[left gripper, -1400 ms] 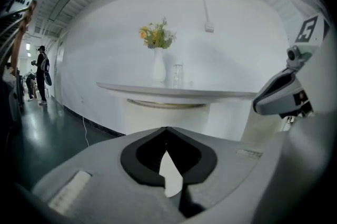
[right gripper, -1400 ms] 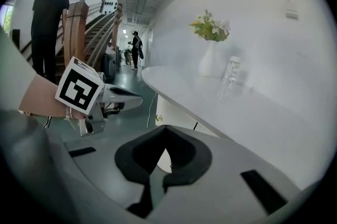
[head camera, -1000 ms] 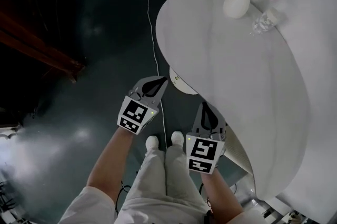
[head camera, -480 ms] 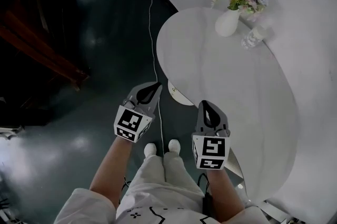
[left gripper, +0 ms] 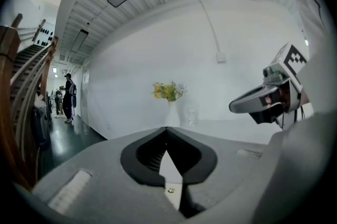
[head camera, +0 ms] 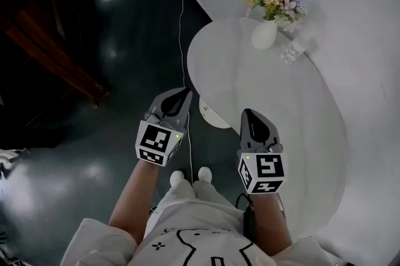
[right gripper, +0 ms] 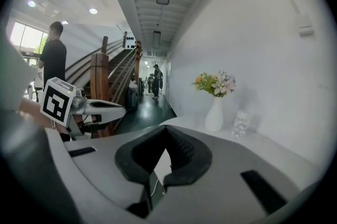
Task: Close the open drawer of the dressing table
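The white oval dressing table fills the right of the head view. A pale rounded piece juts out from under its near left edge; I cannot tell whether it is the drawer. My left gripper hangs over the dark floor just left of that piece, jaws shut and empty. My right gripper hovers over the table's near edge, also shut on nothing. Neither gripper touches the table.
A white vase of flowers and a small glass jar stand at the table's far end by the white wall. A thin cable runs across the dark glossy floor. A wooden staircase lies left. People stand beyond.
The view has drawn back, so the table and vase look smaller and farther. Both grippers stay shut; the right one has slid slightly right and lower in the view.
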Demonstrator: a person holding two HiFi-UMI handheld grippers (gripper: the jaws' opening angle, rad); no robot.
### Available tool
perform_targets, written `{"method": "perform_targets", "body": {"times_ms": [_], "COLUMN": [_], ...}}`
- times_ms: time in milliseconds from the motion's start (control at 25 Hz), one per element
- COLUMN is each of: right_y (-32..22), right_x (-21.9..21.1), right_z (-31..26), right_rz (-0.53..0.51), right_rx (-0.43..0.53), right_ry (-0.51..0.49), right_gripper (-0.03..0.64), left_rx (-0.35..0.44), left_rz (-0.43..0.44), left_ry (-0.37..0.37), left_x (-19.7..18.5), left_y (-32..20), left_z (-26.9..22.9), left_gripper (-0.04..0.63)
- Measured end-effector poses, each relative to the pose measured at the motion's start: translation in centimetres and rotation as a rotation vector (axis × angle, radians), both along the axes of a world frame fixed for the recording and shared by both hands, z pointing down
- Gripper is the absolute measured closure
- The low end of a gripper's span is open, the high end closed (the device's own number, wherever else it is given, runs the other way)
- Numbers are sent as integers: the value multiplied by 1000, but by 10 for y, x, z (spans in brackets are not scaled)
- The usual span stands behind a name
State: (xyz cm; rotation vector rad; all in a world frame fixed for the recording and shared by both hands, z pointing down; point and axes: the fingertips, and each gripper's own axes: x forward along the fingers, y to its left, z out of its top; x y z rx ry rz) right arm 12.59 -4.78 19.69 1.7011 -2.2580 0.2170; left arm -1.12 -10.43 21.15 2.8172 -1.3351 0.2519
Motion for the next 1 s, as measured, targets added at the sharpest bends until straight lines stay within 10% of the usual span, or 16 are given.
{"method": "perform_targets", "body": {"times_ms": [1000], "right_y": [38], "right_x": [53], "right_z": [-153], "right_rz": [12], "right_rx": [339], "right_ry": [35], "right_gripper": [618], "left_rx": [310], "left_rz": [-136], "left_ry": [39], "left_x": [-37], "left_y": [50], "left_z": [-181], "left_gripper": [578]}}
